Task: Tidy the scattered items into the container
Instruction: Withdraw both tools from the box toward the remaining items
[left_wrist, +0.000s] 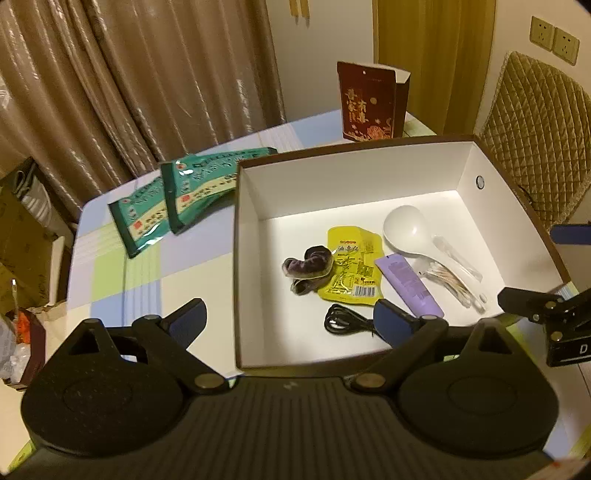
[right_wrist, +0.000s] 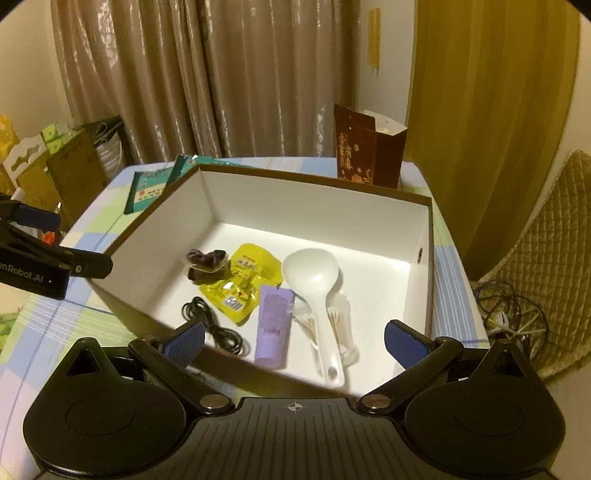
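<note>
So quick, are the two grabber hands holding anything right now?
Left gripper: open, holding nothing.
Right gripper: open, holding nothing.

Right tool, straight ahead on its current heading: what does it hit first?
Probably the lilac tube or the white spoon lying on the floor of the box. The open right tool points down into it over the near wall; depth is unclear.
</note>
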